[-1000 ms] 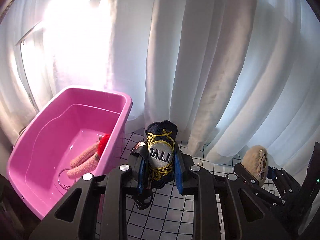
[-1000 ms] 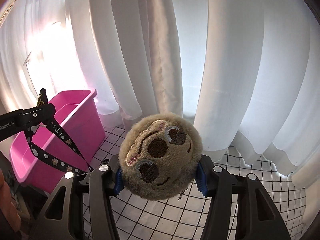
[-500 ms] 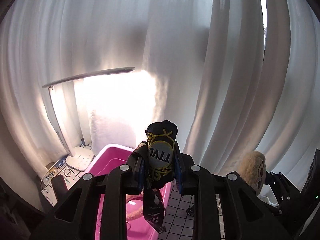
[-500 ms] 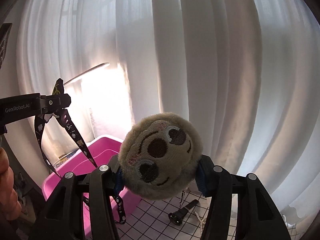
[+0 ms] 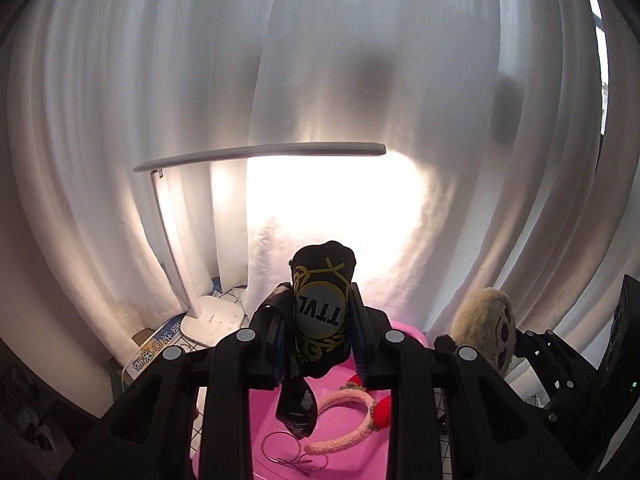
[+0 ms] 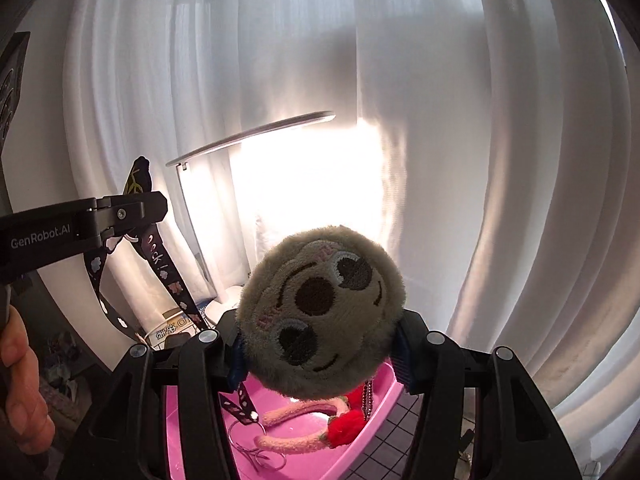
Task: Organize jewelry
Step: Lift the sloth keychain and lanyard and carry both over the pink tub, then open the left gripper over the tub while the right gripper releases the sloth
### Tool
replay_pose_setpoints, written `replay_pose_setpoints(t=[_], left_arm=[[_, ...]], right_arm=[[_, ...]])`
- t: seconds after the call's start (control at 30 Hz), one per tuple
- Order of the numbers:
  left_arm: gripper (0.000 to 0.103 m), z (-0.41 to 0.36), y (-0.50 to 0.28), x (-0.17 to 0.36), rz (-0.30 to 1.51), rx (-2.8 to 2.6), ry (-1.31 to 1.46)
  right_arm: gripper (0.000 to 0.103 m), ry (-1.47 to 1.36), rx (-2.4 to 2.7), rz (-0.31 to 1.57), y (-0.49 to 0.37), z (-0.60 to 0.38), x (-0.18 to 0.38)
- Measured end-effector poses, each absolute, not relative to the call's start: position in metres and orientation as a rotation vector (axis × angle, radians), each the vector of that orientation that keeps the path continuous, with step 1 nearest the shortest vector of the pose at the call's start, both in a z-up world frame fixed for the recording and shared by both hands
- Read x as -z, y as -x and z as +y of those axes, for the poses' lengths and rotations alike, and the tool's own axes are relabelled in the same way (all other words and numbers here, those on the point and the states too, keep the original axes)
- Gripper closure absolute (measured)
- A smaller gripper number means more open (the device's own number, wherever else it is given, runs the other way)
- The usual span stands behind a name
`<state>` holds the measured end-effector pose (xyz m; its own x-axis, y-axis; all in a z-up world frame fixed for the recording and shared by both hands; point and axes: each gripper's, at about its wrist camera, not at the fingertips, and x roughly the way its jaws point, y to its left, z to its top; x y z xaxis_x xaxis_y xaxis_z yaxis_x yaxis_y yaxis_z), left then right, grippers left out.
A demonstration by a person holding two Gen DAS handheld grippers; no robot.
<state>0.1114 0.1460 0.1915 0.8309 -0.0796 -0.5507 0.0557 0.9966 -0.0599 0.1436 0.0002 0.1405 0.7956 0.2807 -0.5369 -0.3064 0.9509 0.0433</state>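
Observation:
My left gripper (image 5: 318,320) is shut on a black embroidered patch charm (image 5: 322,308) marked "TTVL". Its black printed lanyard strap (image 5: 298,408) hangs down over the pink bin (image 5: 408,334). My right gripper (image 6: 320,344) is shut on a round tan plush sloth-face charm (image 6: 320,312), held above the same pink bin (image 6: 192,432); a metal chain (image 6: 367,398) dangles under it. In the bin lie a pink fuzzy headband with red pompoms (image 5: 352,420) and wire rings (image 5: 288,452). The left gripper and its strap (image 6: 164,268) show at the left of the right wrist view.
A lit white desk lamp (image 5: 260,152) stands behind the bin, its base (image 5: 212,320) beside a printed box (image 5: 156,344). White curtains (image 5: 440,80) fill the background. A white grid-patterned table (image 6: 400,440) lies right of the bin.
Both grippers have risen and tilted up while moving left over the pink bin, still holding their charms. The lamp has come into full view and the strap now hangs into the bin.

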Motion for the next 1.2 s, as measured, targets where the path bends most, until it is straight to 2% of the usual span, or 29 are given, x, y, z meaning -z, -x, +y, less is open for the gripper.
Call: replay_pose_setpoints(t=[0.3,0.43,0.67,0.73,0.9,1.1,1.2], left_arm=[[0.077,0.176,-0.133,-0.055,0.877,0.014,0.099],[0.072,0.182,-0.137,-0.013,0.975,-0.010,0.121],[0.060,0.185,-0.139,0.012,1.032,-0.042,0.128],[0.052,0.187,-0.139,0.016,1.040,-0.049,0.126],[0.048,0.192,-0.138,0.021,1.056,-0.059,0.139],[0.025,0.198,-0.135,0.022,1.047,-0.064,0.160],[0.018,0.199,-0.131,0.020,1.039,-0.057,0.170]], right_arm=[[0.049,0.093,-0.308,0.850,-0.190,0.036,-0.042],[0.049,0.119,-0.280,0.937,-0.201,0.041,-0.009],[0.049,0.144,-0.255,0.999,-0.209,0.046,0.018],[0.049,0.156,-0.248,1.001,-0.207,0.047,0.018],[0.045,0.149,-0.241,1.018,-0.208,0.049,0.022],[0.039,0.135,-0.223,1.032,-0.213,0.046,0.023],[0.037,0.138,-0.217,1.031,-0.211,0.044,0.021]])
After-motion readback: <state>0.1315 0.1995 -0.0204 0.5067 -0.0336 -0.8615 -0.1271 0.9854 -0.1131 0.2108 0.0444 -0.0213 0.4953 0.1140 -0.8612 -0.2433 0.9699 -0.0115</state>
